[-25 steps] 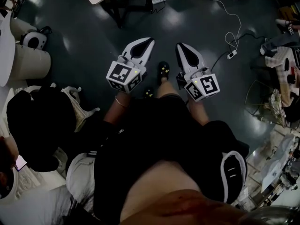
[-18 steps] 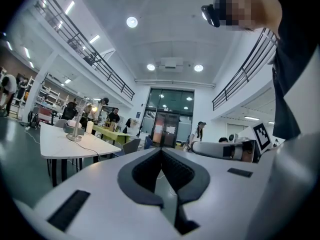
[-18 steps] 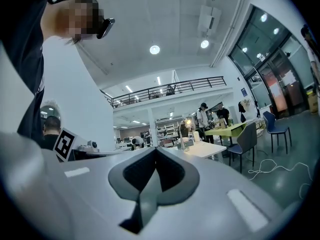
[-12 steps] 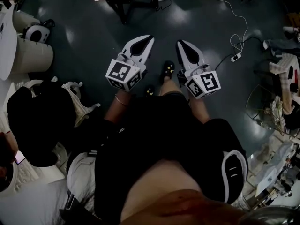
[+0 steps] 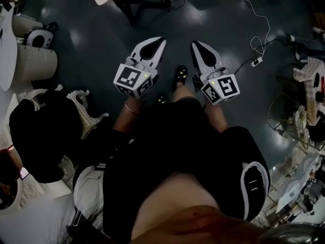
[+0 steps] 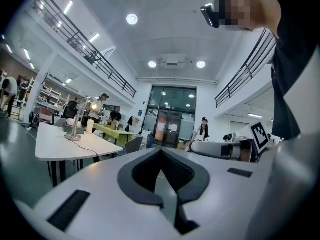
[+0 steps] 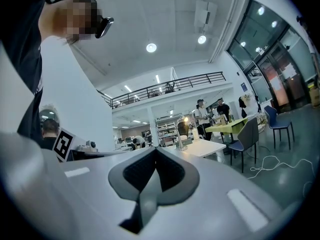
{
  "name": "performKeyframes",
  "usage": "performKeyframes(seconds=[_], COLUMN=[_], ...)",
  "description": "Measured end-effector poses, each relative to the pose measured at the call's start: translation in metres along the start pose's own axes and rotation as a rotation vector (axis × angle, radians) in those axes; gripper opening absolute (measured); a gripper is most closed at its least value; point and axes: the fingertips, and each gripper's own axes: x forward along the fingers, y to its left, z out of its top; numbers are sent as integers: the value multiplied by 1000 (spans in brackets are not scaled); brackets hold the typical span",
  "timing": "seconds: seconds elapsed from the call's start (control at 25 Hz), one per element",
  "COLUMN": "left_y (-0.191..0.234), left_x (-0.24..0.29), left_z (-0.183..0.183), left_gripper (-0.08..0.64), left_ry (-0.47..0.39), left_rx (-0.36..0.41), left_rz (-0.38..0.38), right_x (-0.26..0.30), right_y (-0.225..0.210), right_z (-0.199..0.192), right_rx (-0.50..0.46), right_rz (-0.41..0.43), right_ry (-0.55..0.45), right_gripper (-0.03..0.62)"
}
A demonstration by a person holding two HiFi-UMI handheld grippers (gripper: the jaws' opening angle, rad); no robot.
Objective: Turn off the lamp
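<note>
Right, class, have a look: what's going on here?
A person holds a gripper in each hand, level and out in front. The left gripper and right gripper both have their jaws together with nothing between them. The lamp stands on a white table some way ahead, apparently lit, so not yet switched off.

White table [image 6: 60, 146], lamp [image 6: 75, 131] standing on it, dark floor [image 5: 101, 34], power strip [image 5: 257, 61]

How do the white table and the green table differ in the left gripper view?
The white table stands nearer, the green table farther back. The white table bears a lit lamp; the green table has a grey chair by it. Both have flat tops.
</note>
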Motion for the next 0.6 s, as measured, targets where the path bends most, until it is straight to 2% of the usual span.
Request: performKeyframes(seconds=[0.24, 0.6], left_y=[1, 5], left_x=[24, 52], left_z=[-3, -3], left_gripper=[6, 6], left_ry=[2, 39], left_rx=[8, 23], left_rz=[-11, 21], right_x=[5, 12], right_y=[-27, -56], right_z=[1, -1], right_rx=[8, 26], right_rz=[0, 18], right_ry=[3, 4], right_gripper=[0, 0])
